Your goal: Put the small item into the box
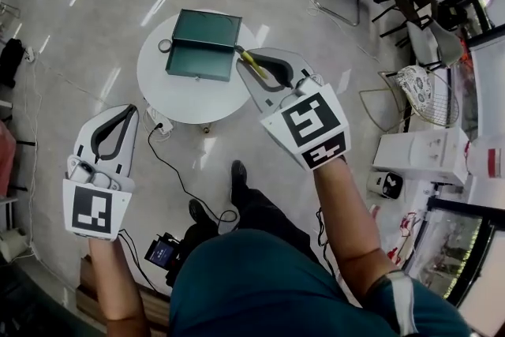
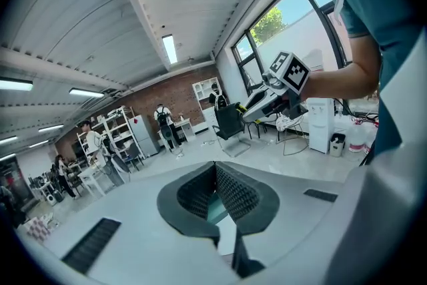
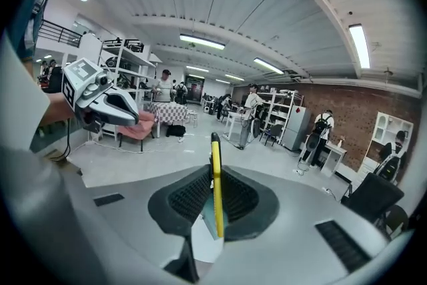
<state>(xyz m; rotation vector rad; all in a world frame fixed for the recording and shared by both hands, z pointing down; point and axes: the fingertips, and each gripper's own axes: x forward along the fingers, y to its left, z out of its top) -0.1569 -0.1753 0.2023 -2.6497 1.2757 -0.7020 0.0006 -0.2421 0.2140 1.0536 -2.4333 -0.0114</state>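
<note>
Yellow with a dark tip, the slim small item (image 1: 252, 65) is clamped between the jaws of your right gripper (image 1: 254, 73). In the right gripper view it stands edge-on between the ribbed pads (image 3: 190, 195), its dark end poking out past the jaw tips. Seen from your head camera, that gripper hangs over the right side of the round white table (image 1: 177, 102). The item's free end lies just beside the right edge of the dark green box (image 1: 201, 45); you cannot tell from here whether it touches.

The box sits on the far half of the table and looks open, with a flat panel behind and a shallow tray in front. A small dark ring-shaped thing (image 1: 165, 46) lies on the table just left of the box.

Your left gripper (image 1: 129, 111) is held off the table's near left edge, over the floor, well apart from the box. Its jaws are pressed together with nothing between them, pad against pad (image 2: 233, 191). A white power strip (image 1: 160, 122) lies on the floor under the table's near rim, its black cable trailing toward your feet.
</note>
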